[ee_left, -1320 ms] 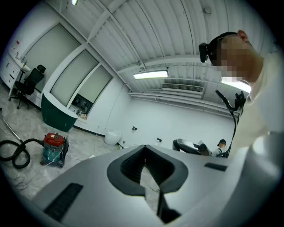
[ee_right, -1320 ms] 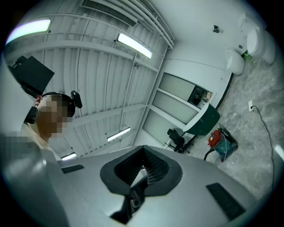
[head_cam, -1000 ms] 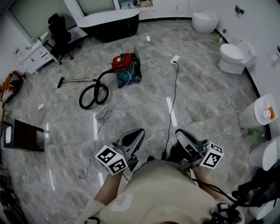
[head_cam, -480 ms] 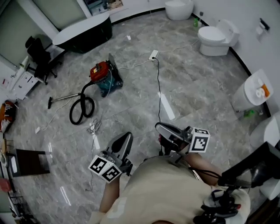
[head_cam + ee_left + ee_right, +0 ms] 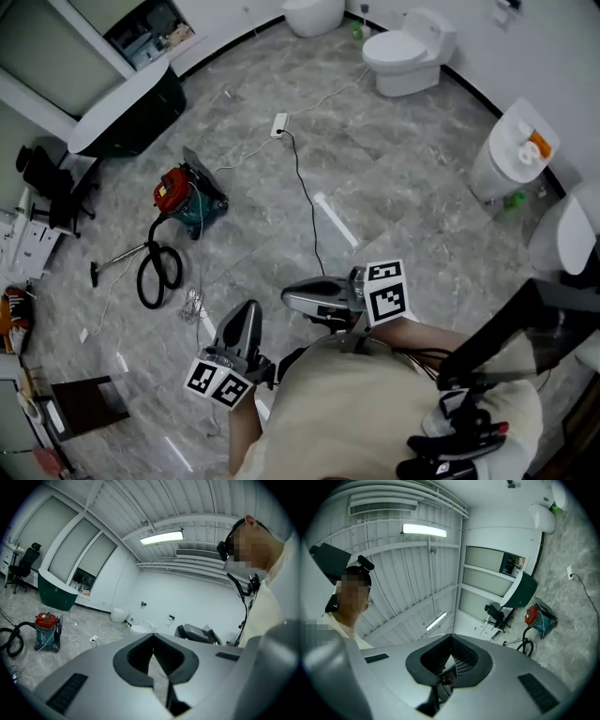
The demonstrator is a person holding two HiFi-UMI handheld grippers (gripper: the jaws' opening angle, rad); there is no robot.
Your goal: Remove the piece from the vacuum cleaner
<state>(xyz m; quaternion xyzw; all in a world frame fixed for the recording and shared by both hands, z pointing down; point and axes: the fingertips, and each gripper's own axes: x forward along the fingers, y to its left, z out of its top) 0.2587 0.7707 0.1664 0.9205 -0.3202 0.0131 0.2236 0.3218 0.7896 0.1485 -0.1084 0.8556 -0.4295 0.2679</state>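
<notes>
The approach is the step in hand, I judge; the vacuum cleaner stands on the floor, well apart from both claws; the left claw and the right claw are closed, holding nothing; next calls for walking over and opening a claw by its hose.

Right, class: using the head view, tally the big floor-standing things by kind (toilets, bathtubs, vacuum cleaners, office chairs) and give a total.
White ceramic toilets: 4
Dark oval bathtub with a white rim: 1
Red-and-teal canister vacuum cleaner: 1
Black office chair: 1
Total: 7
</notes>
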